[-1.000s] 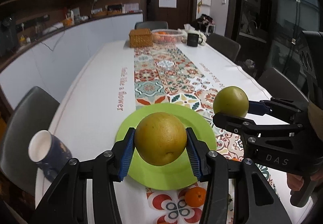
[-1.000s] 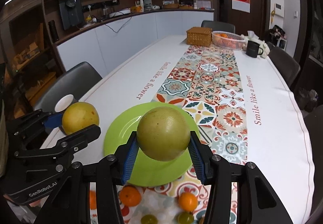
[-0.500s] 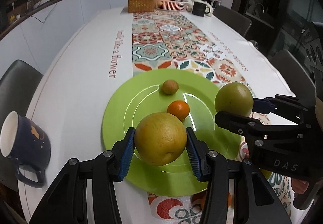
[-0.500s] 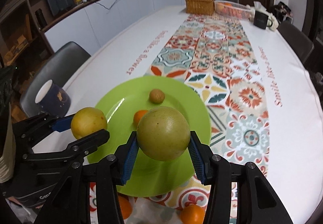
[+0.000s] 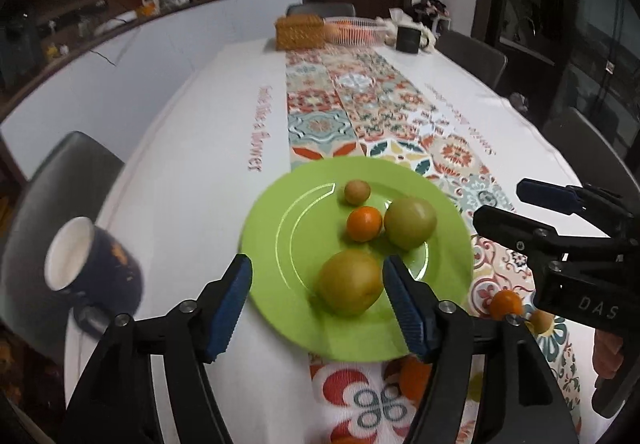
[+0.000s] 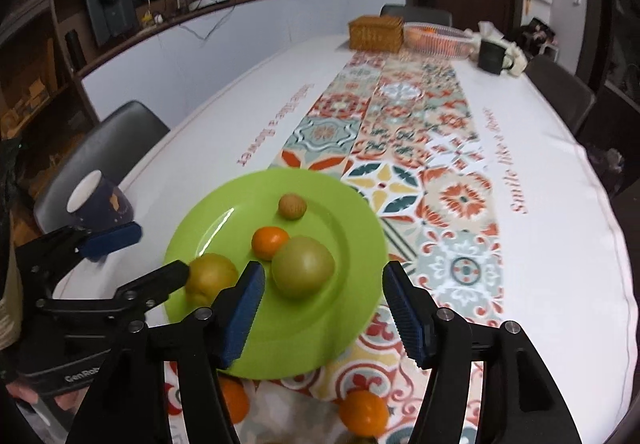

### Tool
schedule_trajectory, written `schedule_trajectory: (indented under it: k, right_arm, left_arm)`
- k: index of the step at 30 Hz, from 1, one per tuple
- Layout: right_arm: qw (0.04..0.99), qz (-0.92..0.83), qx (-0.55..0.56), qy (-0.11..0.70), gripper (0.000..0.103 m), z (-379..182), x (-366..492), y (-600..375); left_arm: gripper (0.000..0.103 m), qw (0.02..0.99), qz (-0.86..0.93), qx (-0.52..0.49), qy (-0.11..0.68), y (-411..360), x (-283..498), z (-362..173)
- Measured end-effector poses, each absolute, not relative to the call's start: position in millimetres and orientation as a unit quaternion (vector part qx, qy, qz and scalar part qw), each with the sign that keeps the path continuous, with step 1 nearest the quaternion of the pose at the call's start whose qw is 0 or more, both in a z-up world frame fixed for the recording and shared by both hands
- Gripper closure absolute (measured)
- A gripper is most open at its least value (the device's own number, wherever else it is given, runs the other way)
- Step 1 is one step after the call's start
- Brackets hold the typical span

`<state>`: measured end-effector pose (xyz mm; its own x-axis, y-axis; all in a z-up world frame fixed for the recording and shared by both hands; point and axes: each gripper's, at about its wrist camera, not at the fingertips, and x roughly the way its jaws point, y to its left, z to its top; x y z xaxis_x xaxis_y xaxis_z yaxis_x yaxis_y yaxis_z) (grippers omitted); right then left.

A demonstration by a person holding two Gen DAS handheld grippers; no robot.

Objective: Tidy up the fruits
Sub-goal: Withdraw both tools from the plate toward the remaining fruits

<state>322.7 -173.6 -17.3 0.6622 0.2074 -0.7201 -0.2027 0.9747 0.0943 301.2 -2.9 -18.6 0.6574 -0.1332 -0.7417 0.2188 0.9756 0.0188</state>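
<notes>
Letting go is the step in hand, and I judge it nearly done on both sides. My left tongs (image 5: 316, 296) have just been opening: the blue pads stand clear of the yellow pear (image 5: 350, 282), which sits between them on the near part of the green plate (image 5: 272, 244), no longer gripped. To finish well I should lift these tongs straight back and up, not sideways, so a pad does not clip the pear and roll it off the rim. The mug (image 5: 92, 272) stands on the surface just left of the plate, so I should not swing that way.

On the middle of the plate lie a small orange (image 5: 363, 223) and, behind it, a small brown fruit (image 5: 357, 191). The orange seems to touch the green pear (image 6: 303, 267); a knock to either would shift both.

My right tongs (image 6: 322, 310) have also just been opening, and their pads stand apart with the green pear resting on the plate just beyond them, free. The same clean retreat holds here, keeping the two tongs from bumping, since they work close together.

More fruit waits on the patterned runner (image 6: 404, 115) at the near edge: an orange (image 6: 363, 412) under my right tongs and another partly hidden under the left. Those look like the next pick, so I should back off only far enough to see them.
</notes>
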Motion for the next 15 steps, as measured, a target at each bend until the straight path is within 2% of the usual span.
schedule_trajectory:
  k: [5,12,15]
  right_arm:
    - [0.923,0.116,0.002,0.367,0.036,-0.3,291.3,-175.9]
    - [0.938,0.120,-0.011,0.326,0.032,20.6,242.3,-172.2]
    - [0.943,0.116,-0.025,0.310,0.032,26.6,225.5,-170.3]
  left_arm:
    - [0.028,0.921,-0.084,0.058,0.377,-1.4,269.1,4.2]
    - [0.015,0.935,-0.067,0.052,0.345,3.4,224.2,29.2]
    - [0.013,0.939,-0.056,0.056,0.335,5.6,206.3,35.3]
